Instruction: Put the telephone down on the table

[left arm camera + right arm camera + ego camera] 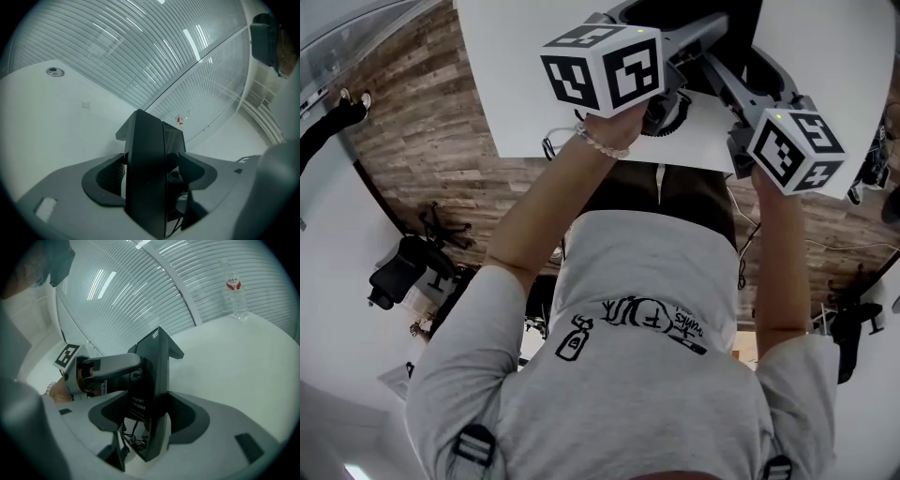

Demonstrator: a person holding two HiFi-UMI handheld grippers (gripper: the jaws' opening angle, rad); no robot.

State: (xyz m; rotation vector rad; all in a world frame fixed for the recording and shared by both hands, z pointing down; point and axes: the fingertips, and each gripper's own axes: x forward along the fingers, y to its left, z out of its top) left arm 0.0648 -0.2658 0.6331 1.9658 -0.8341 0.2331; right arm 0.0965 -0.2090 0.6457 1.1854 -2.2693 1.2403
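A black telephone (748, 49) is held upright over the white table (534, 75), gripped from both sides. My left gripper (150, 174) is shut on one edge of the telephone (146, 140). My right gripper (151, 414) is shut on the opposite edge of the telephone (158, 363), and wires hang from its underside. In the head view, the left gripper (677, 45) reaches in from the left and the right gripper (727, 89) from the right. Whether the telephone's base touches the table is hidden.
A water bottle (236, 290) stands at the table's far side by the slatted window blinds (140, 282). A round cable port (55, 71) is set in the tabletop. Black office chairs (398, 267) stand on the wooden floor (412, 112) beside the table.
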